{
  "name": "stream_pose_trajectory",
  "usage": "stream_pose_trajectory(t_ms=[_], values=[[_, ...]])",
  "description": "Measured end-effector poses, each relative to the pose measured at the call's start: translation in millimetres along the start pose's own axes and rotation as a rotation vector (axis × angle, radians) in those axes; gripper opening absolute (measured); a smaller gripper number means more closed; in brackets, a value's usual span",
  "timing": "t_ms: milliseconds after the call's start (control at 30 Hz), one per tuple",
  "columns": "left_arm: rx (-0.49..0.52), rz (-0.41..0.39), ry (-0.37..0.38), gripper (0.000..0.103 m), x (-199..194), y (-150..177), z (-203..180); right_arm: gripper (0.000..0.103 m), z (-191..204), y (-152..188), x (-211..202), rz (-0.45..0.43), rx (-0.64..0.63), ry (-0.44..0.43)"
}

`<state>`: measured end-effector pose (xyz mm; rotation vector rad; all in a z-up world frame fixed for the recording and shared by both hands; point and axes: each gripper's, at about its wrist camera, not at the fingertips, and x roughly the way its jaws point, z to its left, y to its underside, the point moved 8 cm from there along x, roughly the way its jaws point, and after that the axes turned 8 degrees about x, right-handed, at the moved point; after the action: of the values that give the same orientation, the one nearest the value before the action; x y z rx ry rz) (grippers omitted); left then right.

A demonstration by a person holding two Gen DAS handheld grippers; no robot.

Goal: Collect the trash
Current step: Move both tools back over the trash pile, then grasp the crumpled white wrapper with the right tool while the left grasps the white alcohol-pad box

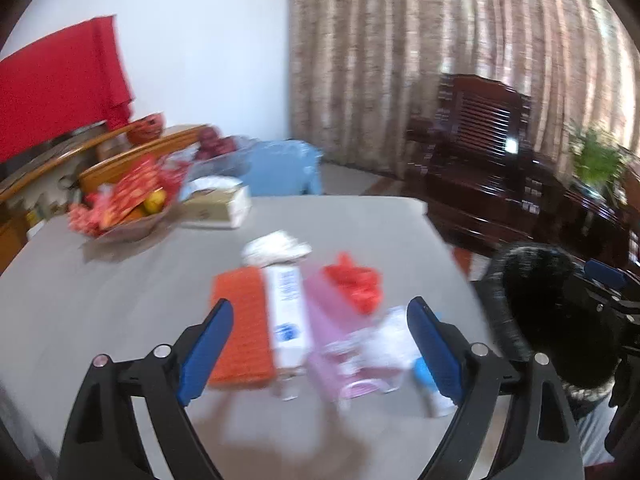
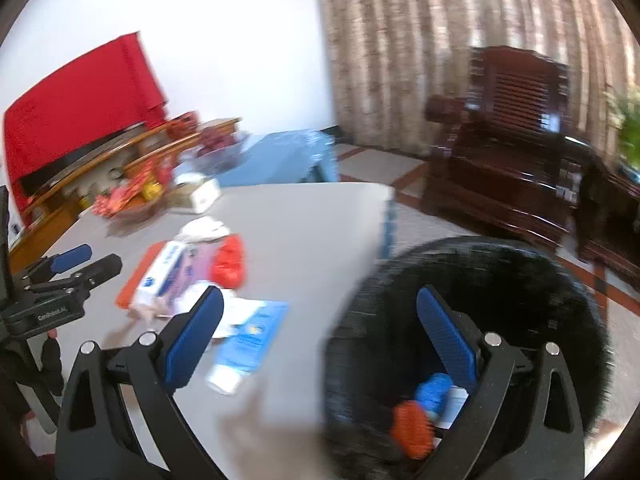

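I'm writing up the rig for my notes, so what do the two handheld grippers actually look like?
Both are alike: the left gripper and right gripper each have two black, curved plastic arms with open cut-outs and silver round pivot bolts, ending in flat blue ribbed pads. From the right wrist view the left gripper's black body bears small white lettering, too blurred to read. No cables or sleeves show.

A home living or dining room — grey-topped table (image 1: 120, 280) as centre, dark carved wooden armchair (image 1: 480, 148) beyond its right corner, patterned beige curtains (image 1: 420, 52) behind, fruit bowl (image 1: 128, 216) at its far left corner.
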<state>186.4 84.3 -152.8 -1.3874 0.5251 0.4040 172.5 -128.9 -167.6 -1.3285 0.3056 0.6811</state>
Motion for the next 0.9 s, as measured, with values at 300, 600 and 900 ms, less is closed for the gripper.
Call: stream_pose_trajectory(t_ms=[300, 600, 900], values=[[-0.079, 0.038, -0.091, 0.087, 7, 33, 52, 0.094, 75, 22, 69, 0.065, -0.079, -0.071], [-0.109, 0.078, -0.100, 0.087, 22, 49, 70, 0.085, 86, 46, 115, 0.159, -0.098, -0.034], [-0.113, 0.113, -0.063, 0.087, 41, 55, 65, 0.032, 94, 67, 131, 0.276, -0.105, -0.126]])
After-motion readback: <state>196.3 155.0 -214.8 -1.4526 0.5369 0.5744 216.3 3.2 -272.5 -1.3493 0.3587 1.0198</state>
